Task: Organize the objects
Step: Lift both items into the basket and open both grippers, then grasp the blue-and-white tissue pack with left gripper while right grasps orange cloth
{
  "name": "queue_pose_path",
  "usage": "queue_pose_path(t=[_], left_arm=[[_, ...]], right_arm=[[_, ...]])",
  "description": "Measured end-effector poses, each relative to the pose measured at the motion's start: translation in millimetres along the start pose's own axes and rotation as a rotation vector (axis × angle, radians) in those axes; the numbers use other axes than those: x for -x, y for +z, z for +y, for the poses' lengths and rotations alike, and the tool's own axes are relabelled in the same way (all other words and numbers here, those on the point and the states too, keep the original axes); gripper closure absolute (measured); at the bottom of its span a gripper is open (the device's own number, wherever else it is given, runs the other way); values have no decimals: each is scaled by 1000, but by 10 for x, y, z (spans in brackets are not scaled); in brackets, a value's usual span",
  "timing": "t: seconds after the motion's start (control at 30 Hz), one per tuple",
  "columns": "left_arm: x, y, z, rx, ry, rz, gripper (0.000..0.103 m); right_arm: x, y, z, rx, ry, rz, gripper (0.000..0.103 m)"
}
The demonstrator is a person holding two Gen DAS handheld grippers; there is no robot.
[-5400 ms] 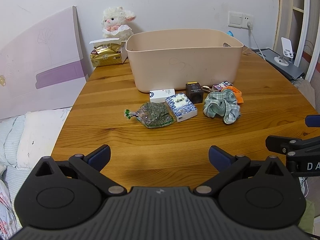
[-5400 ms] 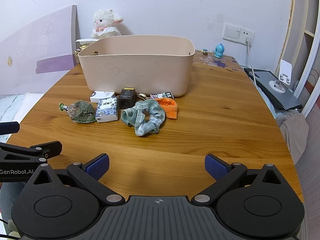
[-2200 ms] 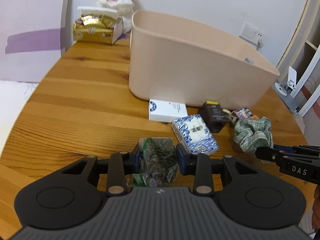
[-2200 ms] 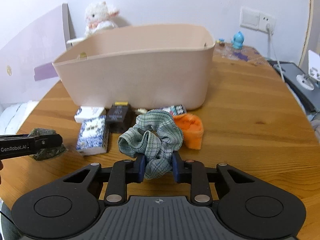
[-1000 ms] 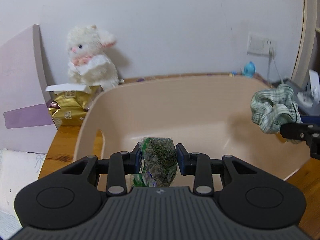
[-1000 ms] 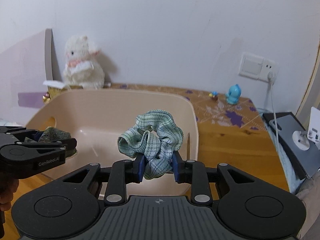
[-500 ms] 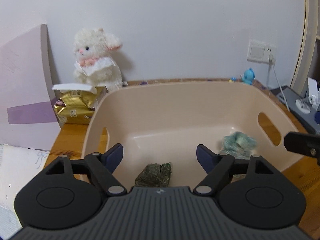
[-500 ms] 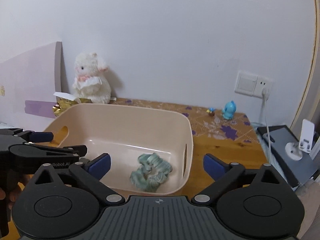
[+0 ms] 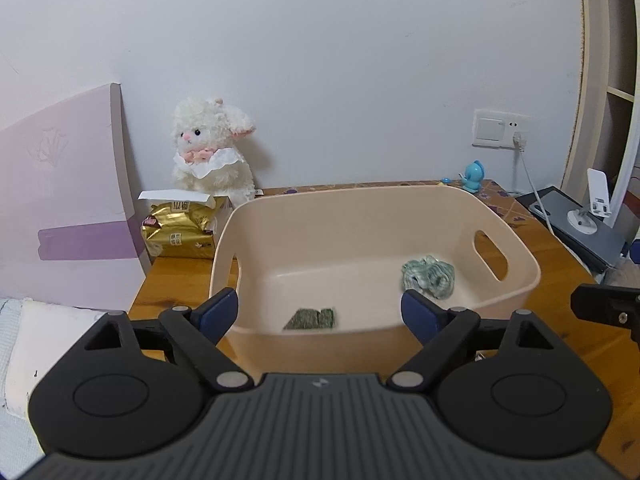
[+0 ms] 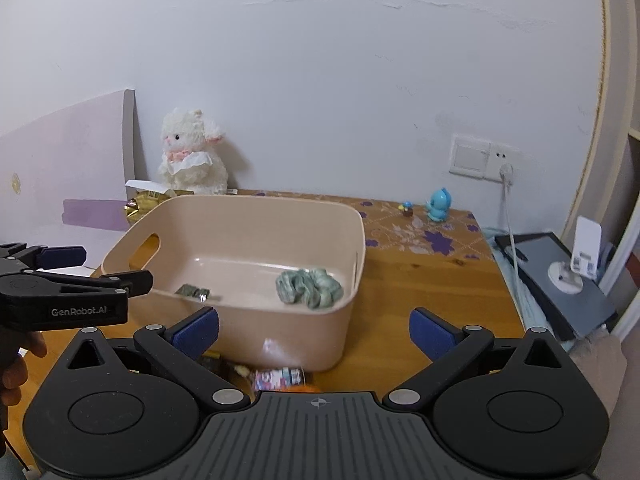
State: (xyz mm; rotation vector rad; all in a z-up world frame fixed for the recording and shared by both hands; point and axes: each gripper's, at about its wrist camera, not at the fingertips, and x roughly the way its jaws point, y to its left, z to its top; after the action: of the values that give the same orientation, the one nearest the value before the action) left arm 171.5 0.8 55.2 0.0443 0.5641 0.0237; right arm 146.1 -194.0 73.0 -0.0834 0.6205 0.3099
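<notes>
Left gripper and right gripper both hovering spread wide, holding nothing, above near edge of beige bin

Green plaid scrunchie lying on bin floor by right wall; green foil packet lying near front wall, well apart

Small patterned box and dark box sitting on table below bin, partly hidden

Boxes looking light, stiff: likely pinching across narrow sides; foil probably slippery, scrunchie soft
</notes>
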Motion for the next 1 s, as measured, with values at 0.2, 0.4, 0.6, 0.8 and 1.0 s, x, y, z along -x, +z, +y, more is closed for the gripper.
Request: queue_pose_path(t=[0.2, 0.4, 0.6, 0.8, 1.0], left_arm=[[192, -191, -77, -19, -1, 16, 13], [254, -428, -100, -3, -18, 48, 13], [194, -670, -122, 13, -28, 101, 13], [62, -893, -123, 24, -29, 165, 13], [-135, -1068, -168, 23, -35, 234, 13]], right_arm=[[71, -216, -74, -17, -9, 37, 0], [-9, -465, -102, -11, -15, 112, 0], [-125, -664, -101, 3, -20, 163, 0], [-342, -826, -121, 2, -28, 228, 0], [-594, -976, -142, -6, -20, 291, 0]])
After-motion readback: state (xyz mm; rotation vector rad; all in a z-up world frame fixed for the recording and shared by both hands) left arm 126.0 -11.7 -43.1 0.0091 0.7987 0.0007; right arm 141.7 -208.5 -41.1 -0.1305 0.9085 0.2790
